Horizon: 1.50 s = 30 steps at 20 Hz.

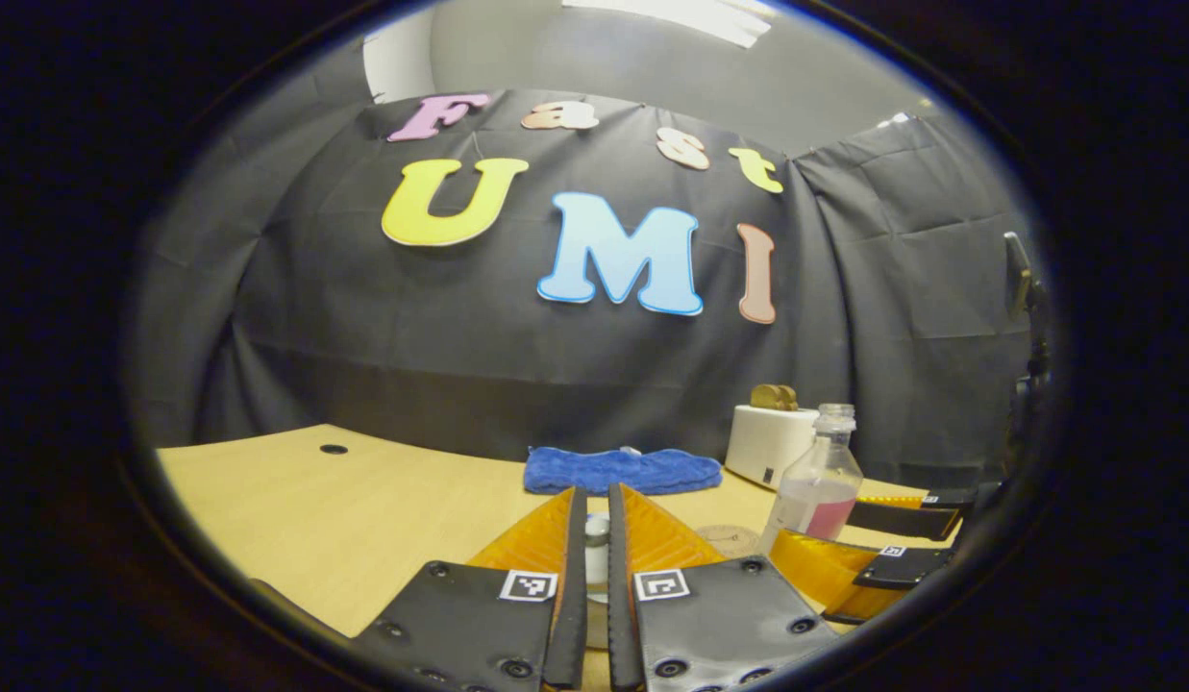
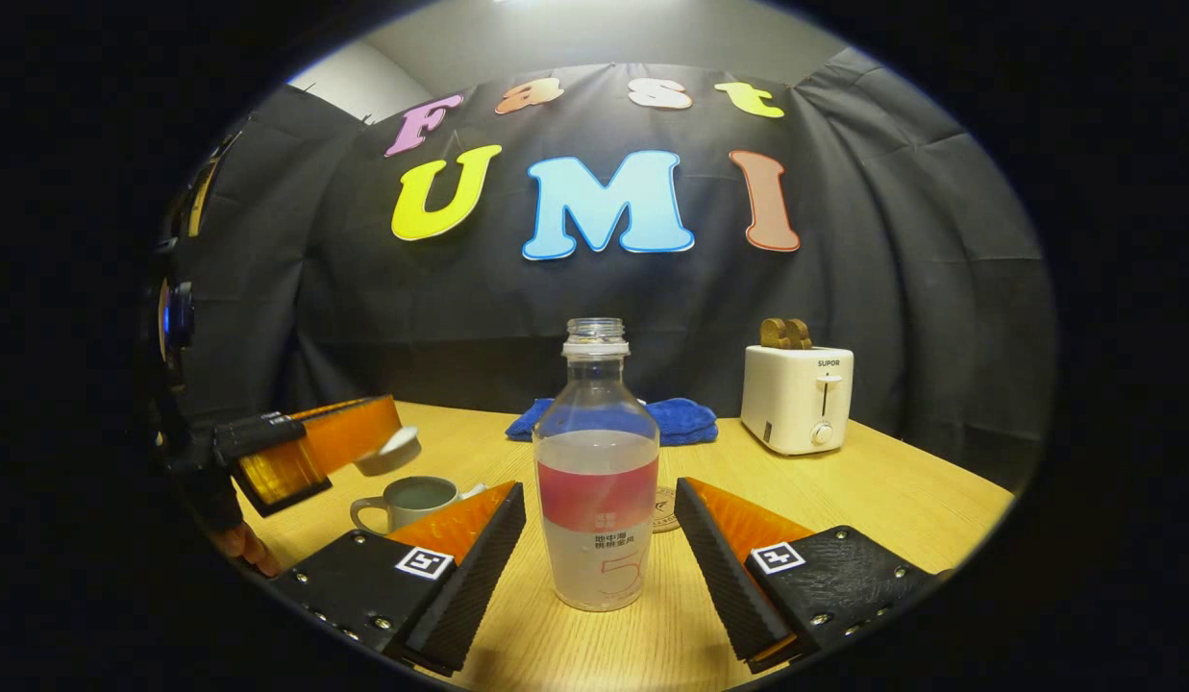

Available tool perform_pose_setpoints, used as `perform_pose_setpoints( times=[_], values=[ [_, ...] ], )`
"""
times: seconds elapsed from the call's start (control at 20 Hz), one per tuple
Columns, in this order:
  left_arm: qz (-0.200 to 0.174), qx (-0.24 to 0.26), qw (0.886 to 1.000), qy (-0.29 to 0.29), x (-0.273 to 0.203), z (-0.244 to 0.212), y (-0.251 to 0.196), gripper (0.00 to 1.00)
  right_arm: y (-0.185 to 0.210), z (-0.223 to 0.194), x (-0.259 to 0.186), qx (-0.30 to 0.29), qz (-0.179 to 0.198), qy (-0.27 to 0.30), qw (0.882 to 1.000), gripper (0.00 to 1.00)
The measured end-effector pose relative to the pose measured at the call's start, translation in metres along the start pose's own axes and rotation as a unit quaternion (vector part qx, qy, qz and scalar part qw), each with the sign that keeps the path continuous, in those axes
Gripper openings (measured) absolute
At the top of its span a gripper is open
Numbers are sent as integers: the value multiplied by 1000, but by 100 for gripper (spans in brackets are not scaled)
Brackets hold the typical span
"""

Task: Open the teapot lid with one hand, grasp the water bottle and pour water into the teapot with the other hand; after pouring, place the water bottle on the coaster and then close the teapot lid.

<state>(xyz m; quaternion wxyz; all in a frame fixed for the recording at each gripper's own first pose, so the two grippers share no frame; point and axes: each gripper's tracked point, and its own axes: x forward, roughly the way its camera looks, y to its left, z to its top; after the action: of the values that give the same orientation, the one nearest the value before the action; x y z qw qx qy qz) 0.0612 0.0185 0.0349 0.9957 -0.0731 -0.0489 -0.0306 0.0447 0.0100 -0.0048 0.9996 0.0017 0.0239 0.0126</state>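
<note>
Left gripper view: the left gripper (image 1: 597,538) is pinched on the small pale round teapot lid (image 1: 597,553), held up off the light wooden table (image 1: 344,519). The clear plastic water bottle with a pink label (image 1: 817,485) stands to the right.

Right gripper view: the right gripper (image 2: 599,543) is spread wide around the bottle (image 2: 597,471), fingers not touching it. The grey-green teapot (image 2: 411,500) sits open at near left, and the round coaster (image 2: 664,509) is just behind the bottle. So lid's off; the grab, pour, coaster and re-lidding look left to do.
</note>
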Motion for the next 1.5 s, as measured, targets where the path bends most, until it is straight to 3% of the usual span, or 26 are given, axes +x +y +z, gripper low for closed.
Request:
perform_pose_setpoints(
  times=[0.1, 0.4, 0.45, 0.5, 0.75, 0.9, 1.2, 1.35, 1.5],
  values=[
    [5, -2, 1000, -3, -3, 1, 6, 16, 0, -2, 3, -3, 0, 8, 1000, 90],
    [6, -5, 1000, 18, -10, -10, 21, 16, -3, -10, 10, -4, -10, 29, 1000, 84],
    [7, -5, 1000, 18, -12, -9, 24, 16, -2, -7, 6, -10, -14, 29, 999, 77],
    [9, -5, 1000, 16, -14, -7, 29, 16, 0, -6, 6, -17, -17, 29, 999, 77],
    [15, -13, 1000, 22, -21, -10, 42, 16, 9, -4, 8, -113, -24, 27, 993, 75],
    [18, -32, 999, 28, -20, -12, 48, 15, 7, -5, 10, -217, -34, 36, 975, 75],
    [22, -39, 999, 27, -21, -9, 51, 16, -5, -3, 11, -334, -30, 63, 940, 75],
    [21, -44, 998, 27, -23, -8, 51, 16, -15, 10, 11, -416, -34, 52, 907, 75],
    [22, -59, 998, 28, -24, -7, 56, 16, -21, 15, 17, -504, -31, 35, 863, 75]
  ],
)
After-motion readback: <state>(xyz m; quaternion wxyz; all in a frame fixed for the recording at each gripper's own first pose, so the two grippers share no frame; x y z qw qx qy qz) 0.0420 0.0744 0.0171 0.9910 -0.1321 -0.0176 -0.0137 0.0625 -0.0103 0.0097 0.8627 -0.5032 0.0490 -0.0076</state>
